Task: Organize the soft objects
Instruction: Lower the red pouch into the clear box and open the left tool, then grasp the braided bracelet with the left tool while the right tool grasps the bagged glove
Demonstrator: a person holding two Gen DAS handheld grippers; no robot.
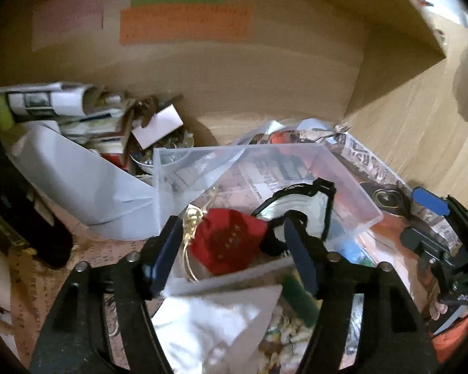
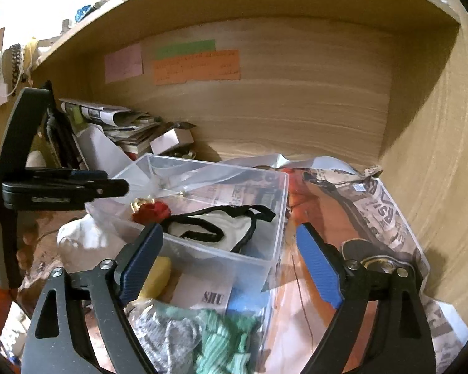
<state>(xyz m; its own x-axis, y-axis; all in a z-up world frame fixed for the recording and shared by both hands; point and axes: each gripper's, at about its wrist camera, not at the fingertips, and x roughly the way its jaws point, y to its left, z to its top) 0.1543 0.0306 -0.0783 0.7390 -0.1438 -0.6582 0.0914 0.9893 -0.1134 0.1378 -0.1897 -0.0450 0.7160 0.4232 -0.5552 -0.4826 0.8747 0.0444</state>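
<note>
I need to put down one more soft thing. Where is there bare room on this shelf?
The newspaper lining right of the clear bin, toward the right wall, is open. The left back corner is crowded with rolled papers. The bin already holds a red item and black-trimmed cloth.

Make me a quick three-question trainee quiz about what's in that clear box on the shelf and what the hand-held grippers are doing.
1. True or false: the red fabric piece lies inside the clear plastic box.
2. What colour trims the white cloth in the box? A) black B) pink C) yellow
3. Fill in: the right hand-held gripper is ____ and holds nothing.

Key: 1 true; 2 A; 3 open. The left hand-held gripper is open too, above the box.
</note>
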